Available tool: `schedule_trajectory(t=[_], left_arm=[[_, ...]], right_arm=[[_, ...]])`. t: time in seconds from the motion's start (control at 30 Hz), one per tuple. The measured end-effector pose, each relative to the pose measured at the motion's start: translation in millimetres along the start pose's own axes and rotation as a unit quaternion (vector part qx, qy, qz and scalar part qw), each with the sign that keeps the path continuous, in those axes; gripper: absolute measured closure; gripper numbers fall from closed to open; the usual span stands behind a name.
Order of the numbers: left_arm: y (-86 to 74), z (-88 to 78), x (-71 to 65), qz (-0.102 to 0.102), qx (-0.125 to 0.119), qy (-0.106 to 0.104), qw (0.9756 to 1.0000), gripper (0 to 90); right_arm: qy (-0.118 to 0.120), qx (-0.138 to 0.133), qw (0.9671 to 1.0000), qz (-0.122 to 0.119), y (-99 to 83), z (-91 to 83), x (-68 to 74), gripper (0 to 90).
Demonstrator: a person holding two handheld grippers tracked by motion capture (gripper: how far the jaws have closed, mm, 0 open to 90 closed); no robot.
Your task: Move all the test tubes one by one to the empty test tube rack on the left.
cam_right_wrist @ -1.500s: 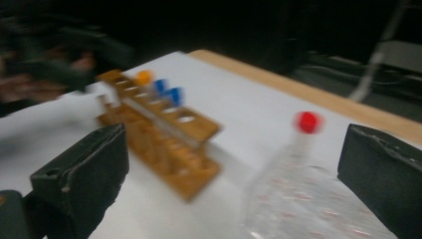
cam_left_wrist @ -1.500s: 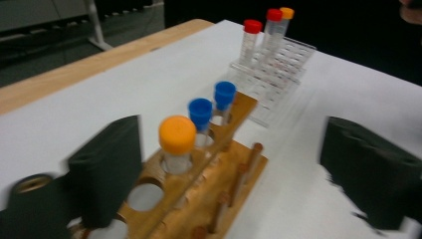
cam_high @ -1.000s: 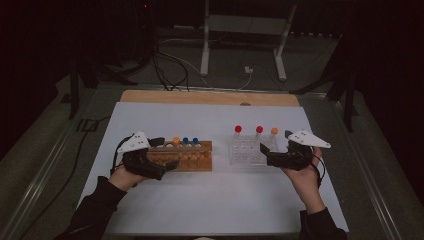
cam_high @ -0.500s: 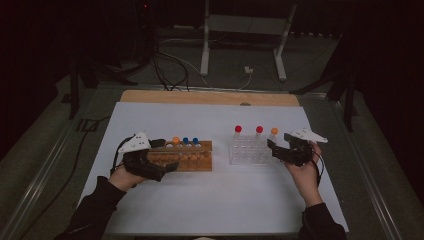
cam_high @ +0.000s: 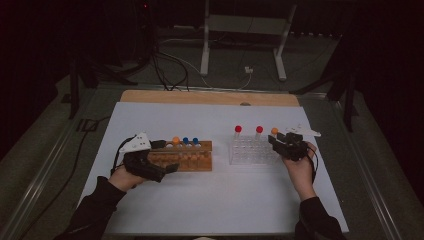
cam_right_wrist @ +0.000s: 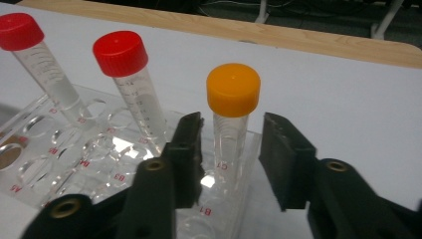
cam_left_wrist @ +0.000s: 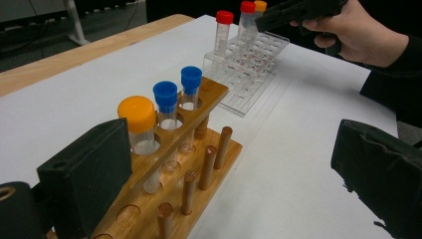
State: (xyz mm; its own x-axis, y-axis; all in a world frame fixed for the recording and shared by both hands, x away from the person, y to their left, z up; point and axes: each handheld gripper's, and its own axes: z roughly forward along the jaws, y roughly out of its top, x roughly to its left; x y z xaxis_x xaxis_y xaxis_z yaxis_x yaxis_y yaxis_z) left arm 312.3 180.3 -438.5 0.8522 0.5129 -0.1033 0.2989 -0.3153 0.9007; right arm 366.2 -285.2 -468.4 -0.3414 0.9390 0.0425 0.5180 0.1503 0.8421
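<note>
A clear plastic rack [cam_high: 250, 150] holds two red-capped tubes [cam_right_wrist: 121, 52] and an orange-capped tube [cam_right_wrist: 234, 89] in its back row. My right gripper [cam_right_wrist: 231, 144] has one jaw on each side of the orange-capped tube; its jaws have just been closing, and a small gap still shows on both sides. A wooden rack [cam_high: 187, 156] carries an orange-capped tube [cam_left_wrist: 137, 117] and two blue-capped tubes [cam_left_wrist: 165, 97]. My left gripper [cam_high: 169, 156] is open wide, straddling the wooden rack's left end.
Both racks stand on a white sheet [cam_high: 220, 200] over the table. A wooden board edge [cam_high: 210, 97] runs along the far side. Cables and a metal stand [cam_high: 240, 45] lie on the floor beyond.
My right gripper has moved left and down to the clear rack, and its jaws have narrowed around the orange-capped tube. The left gripper has stayed put.
</note>
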Motion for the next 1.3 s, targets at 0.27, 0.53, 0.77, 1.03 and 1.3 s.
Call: schedule_trajectory(t=[0.27,0.53,0.77,1.03,1.3], left_arm=[[0.2,-1.4,0.5,0.000,-0.004,0.002,1.0000,3.5],[0.2,-1.3,1.0,-0.005,-0.001,-0.004,1.0000,3.5],[0.7,-1.7,0.7,-0.004,-0.001,-0.005,1.0000,3.5],[1.0,-2.1,0.2,-0.002,-0.002,-0.003,1.0000,3.5],[1.3,-2.4,0.1,-0.001,-0.003,-0.004,1.0000,3.5]], right_arm=[[-0.007,0.004,0.9999,-0.010,2.2,3.2,2.7,73.8],[-0.006,-0.016,0.9997,-0.015,6.7,-6.2,3.6,74.2],[-0.010,-0.019,0.9995,-0.022,8.5,-9.8,5.1,74.2],[-0.013,-0.043,0.9987,-0.026,14.7,-22.2,6.4,74.2],[-0.017,-0.071,0.9967,-0.037,23.4,-39.3,11.5,74.2]])
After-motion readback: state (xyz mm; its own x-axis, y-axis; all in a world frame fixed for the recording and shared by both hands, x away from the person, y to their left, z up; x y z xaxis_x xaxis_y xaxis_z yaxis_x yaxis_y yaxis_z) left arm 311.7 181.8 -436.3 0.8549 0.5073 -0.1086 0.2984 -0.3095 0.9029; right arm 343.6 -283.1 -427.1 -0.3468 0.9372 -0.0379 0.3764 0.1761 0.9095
